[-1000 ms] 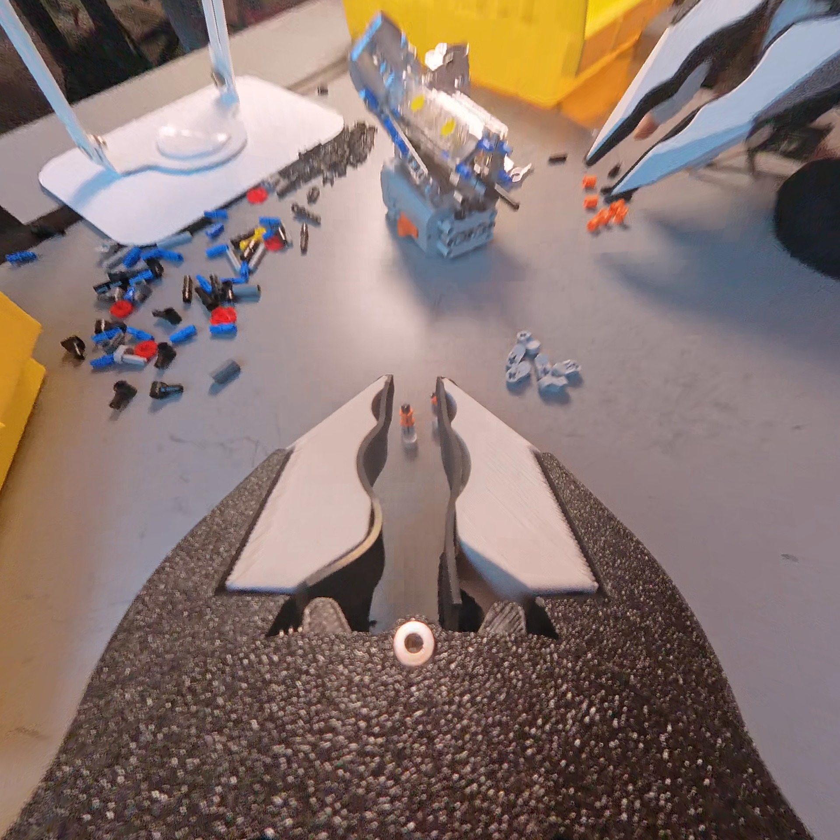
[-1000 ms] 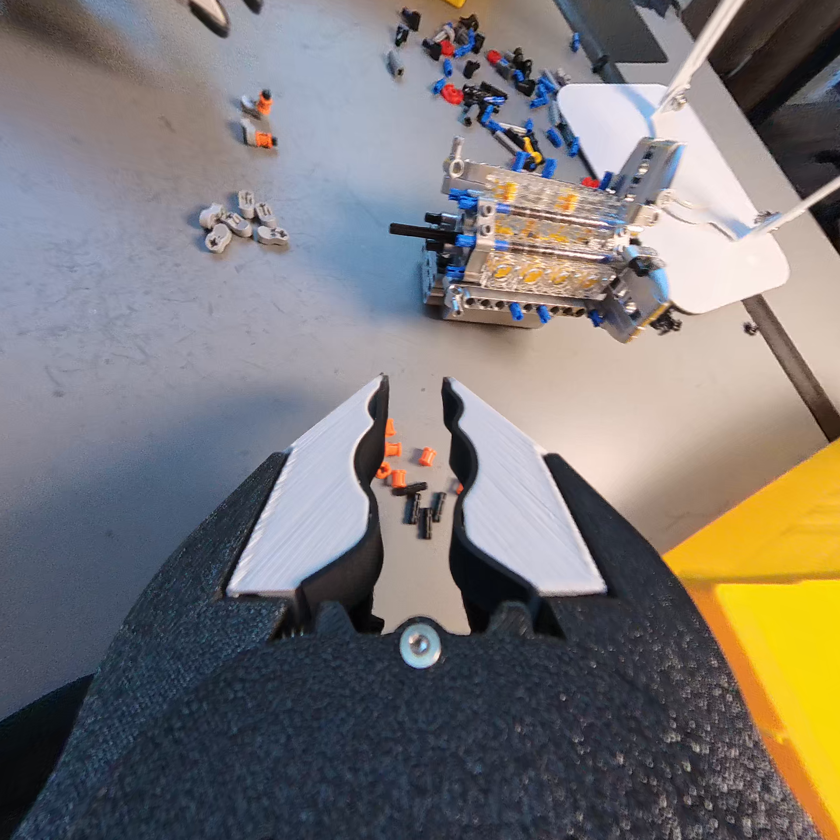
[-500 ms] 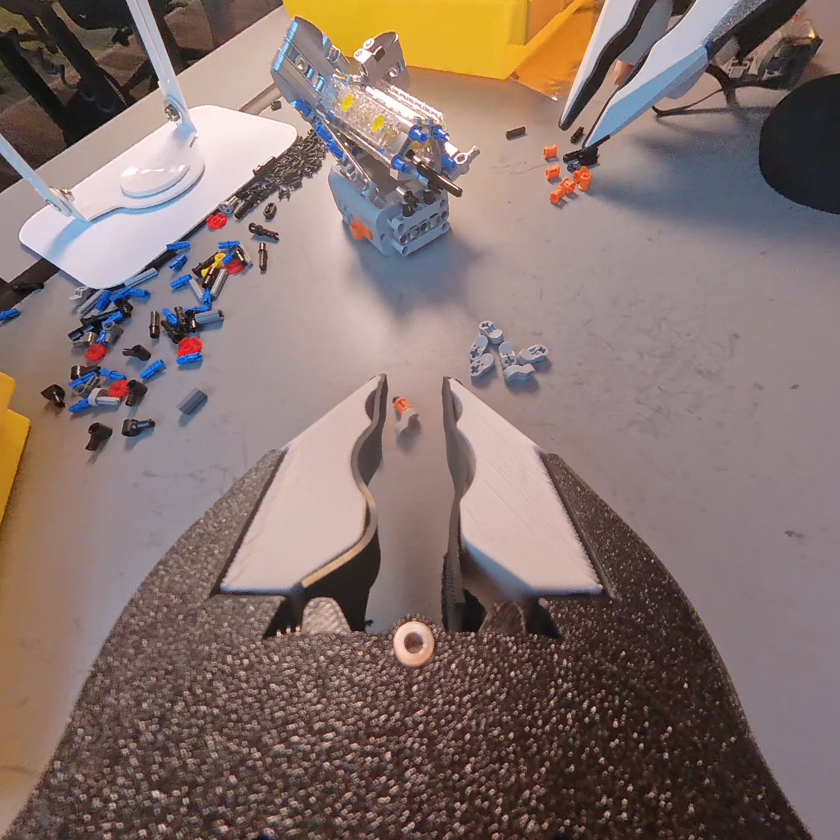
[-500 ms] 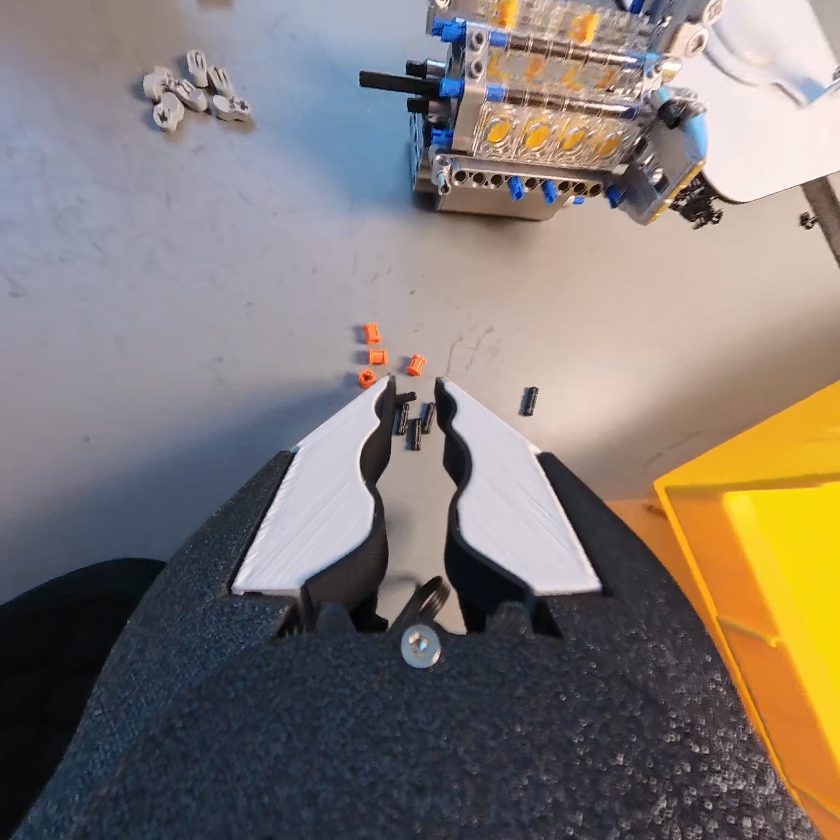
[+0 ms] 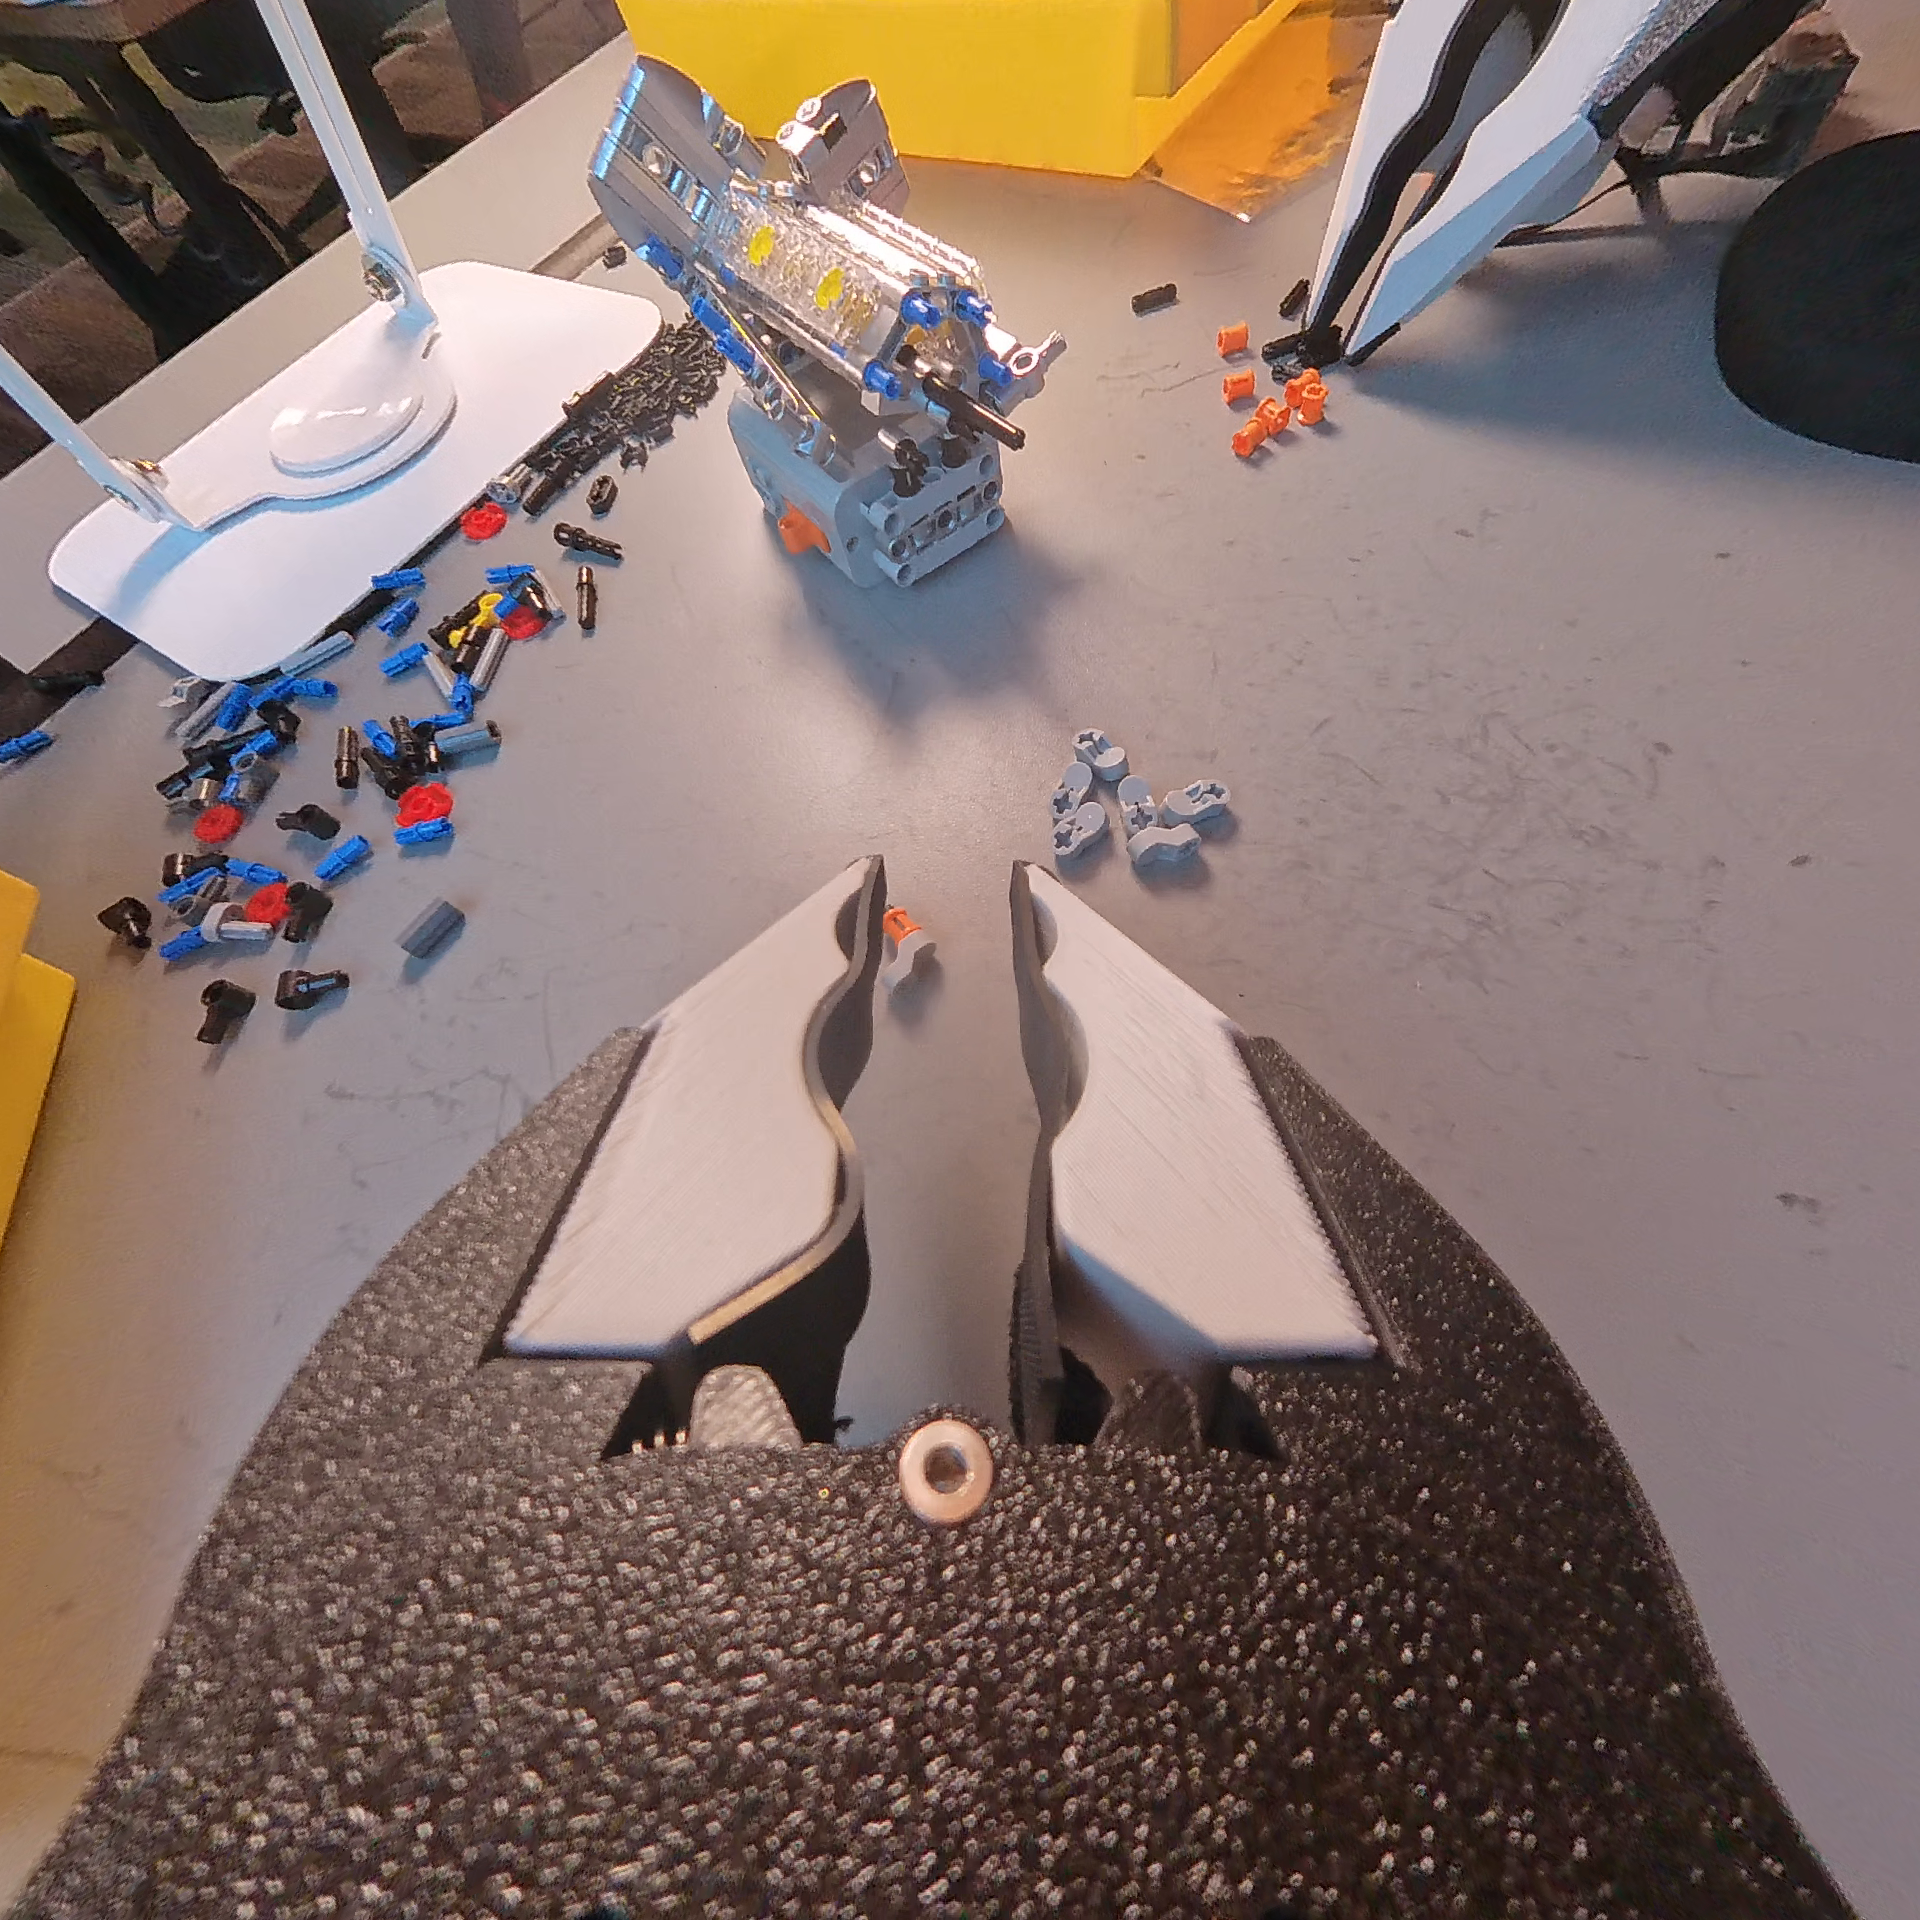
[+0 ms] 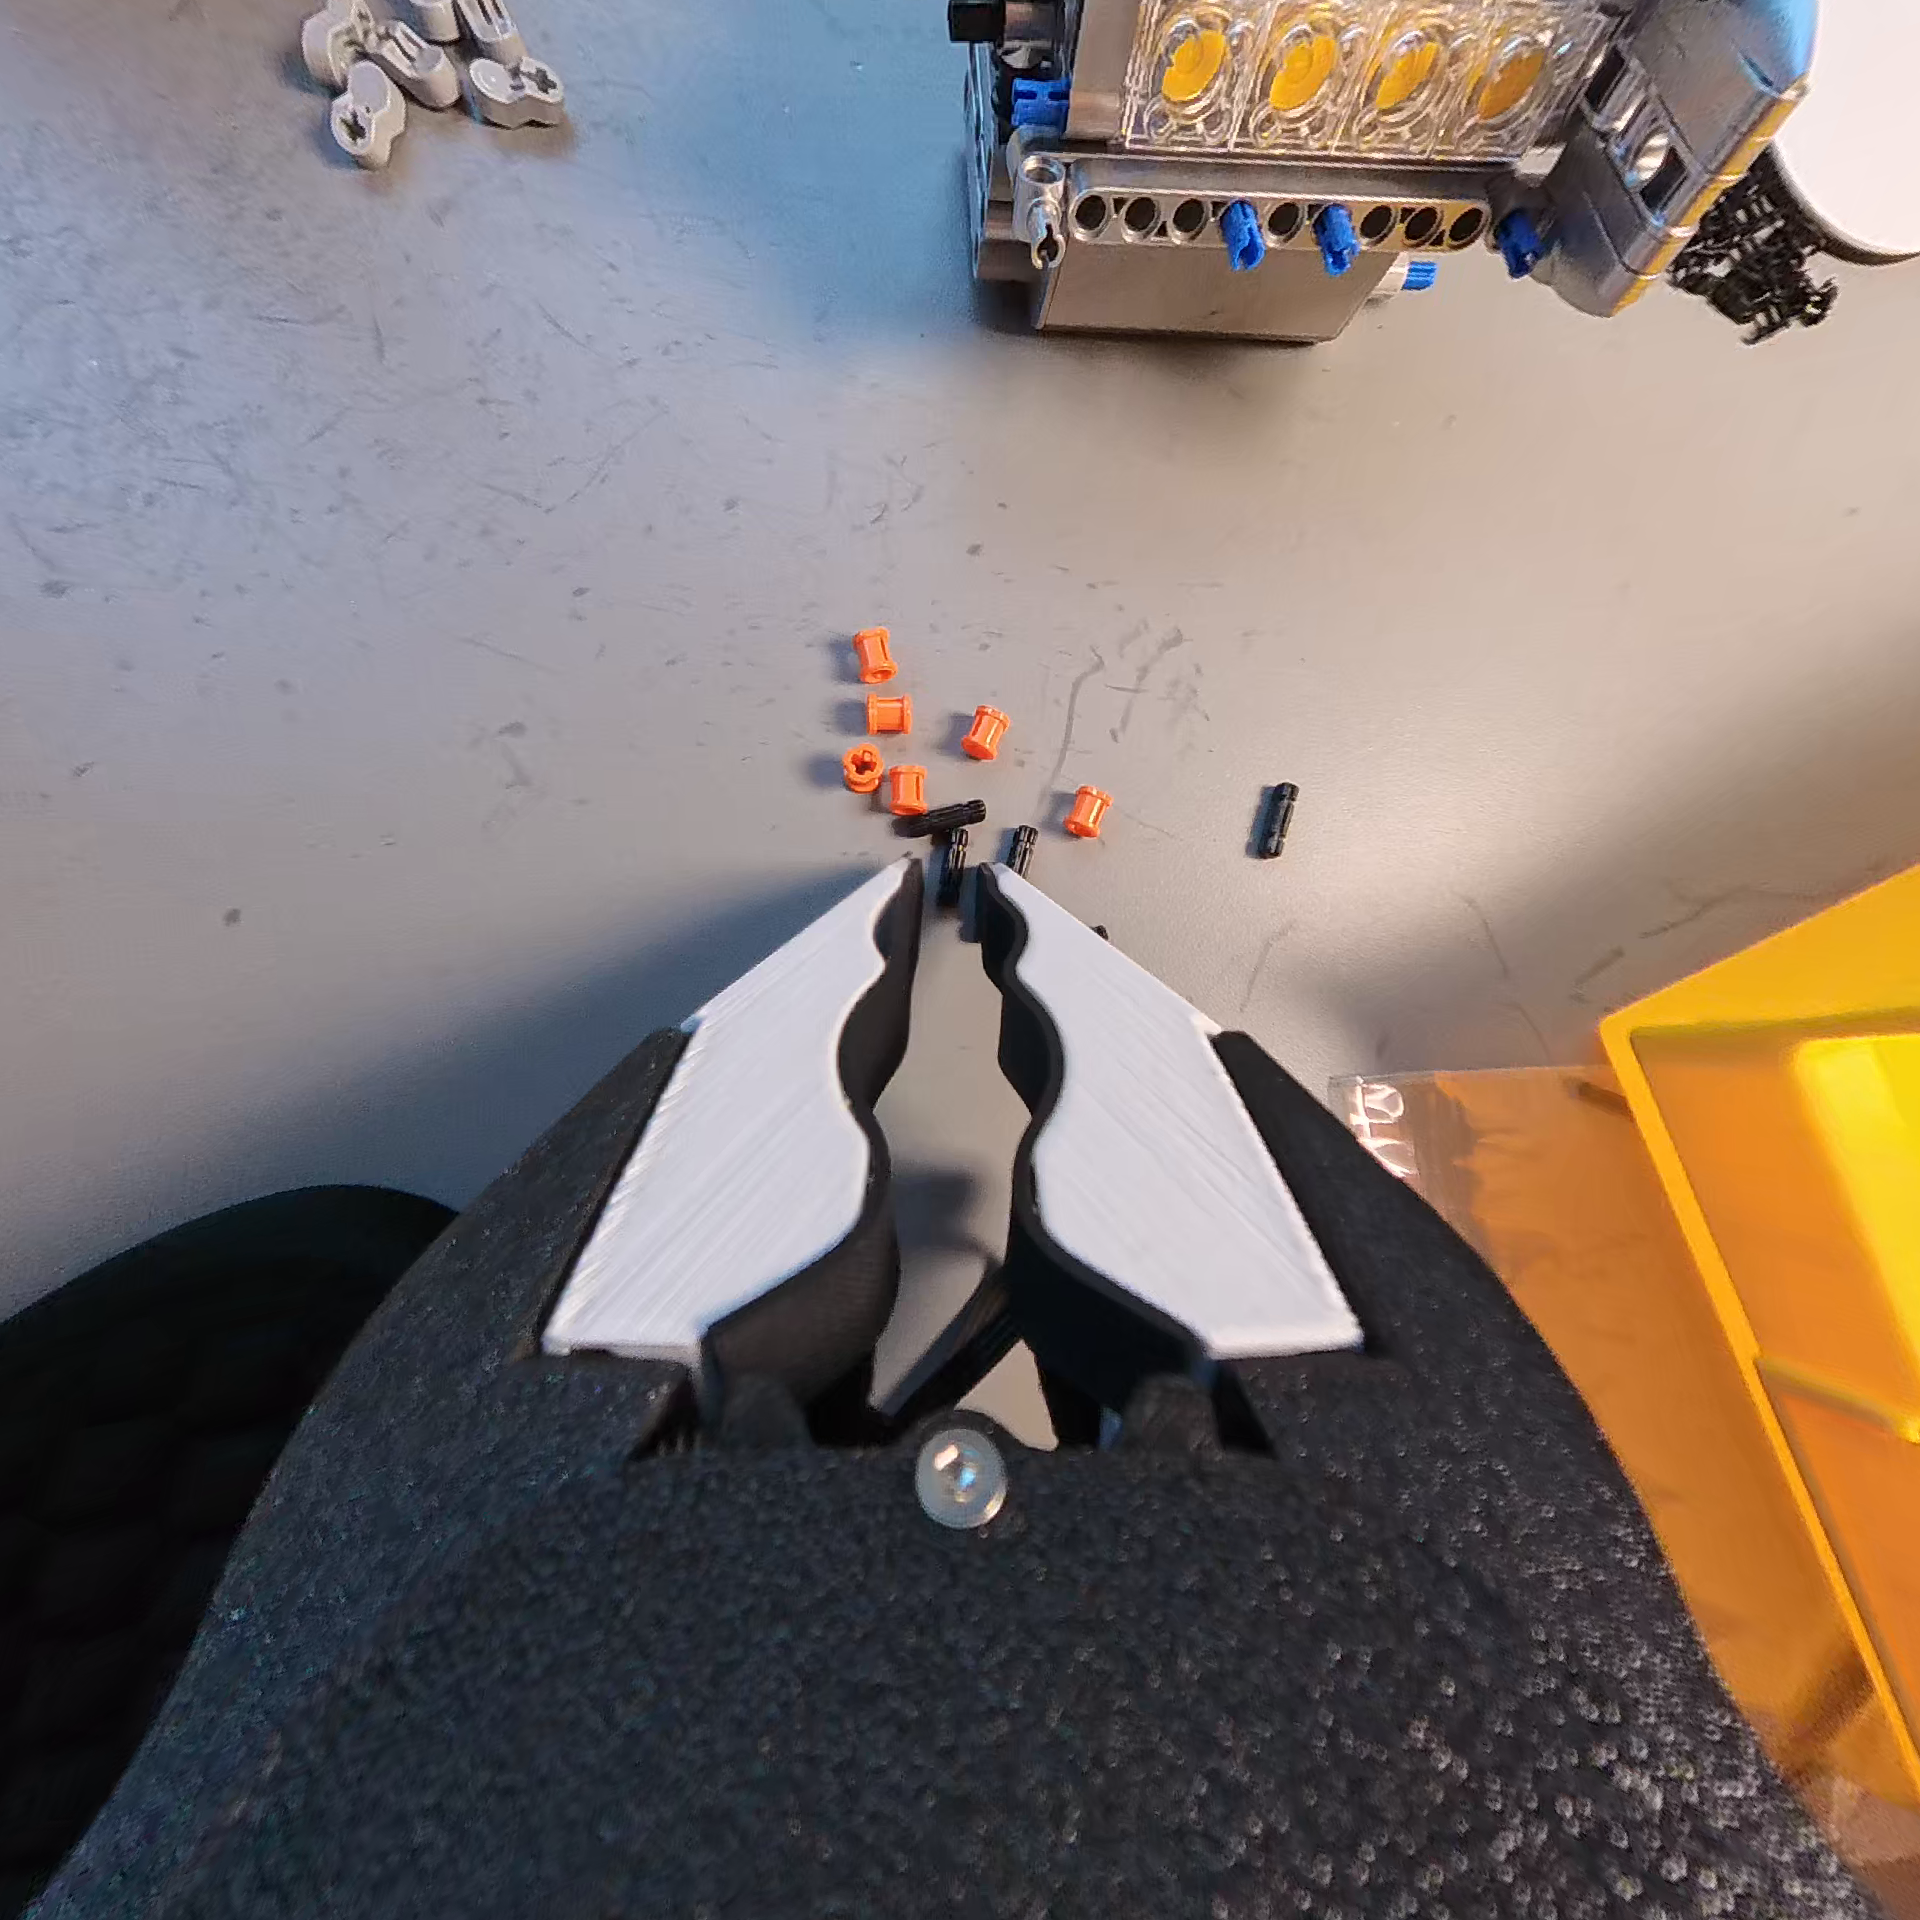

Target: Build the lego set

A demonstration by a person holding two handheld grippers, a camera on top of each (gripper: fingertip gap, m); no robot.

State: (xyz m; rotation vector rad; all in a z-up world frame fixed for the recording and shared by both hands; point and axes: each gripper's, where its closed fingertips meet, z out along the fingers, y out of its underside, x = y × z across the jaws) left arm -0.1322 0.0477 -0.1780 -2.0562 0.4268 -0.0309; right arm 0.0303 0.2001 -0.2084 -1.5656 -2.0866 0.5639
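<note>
The grey scuffed bench is carrying a grey-and-clear brick-built engine model at upper centre. The left hand-held gripper is hovering released beside a small orange-and-grey connector piece. The right hand-held gripper, fingertips nearly together, is pinching a tiny black plastic pin near scattered orange bushings.

Left gripper: two pale grey ribbed fingers with wavy black inner edges are set in a black, coarsely speckled body, at whose centre a pale ringed screw is seated. Right gripper: white striated fingers, black-lined, are mounted in a like black textured body, fastened by a silver screw.
</note>
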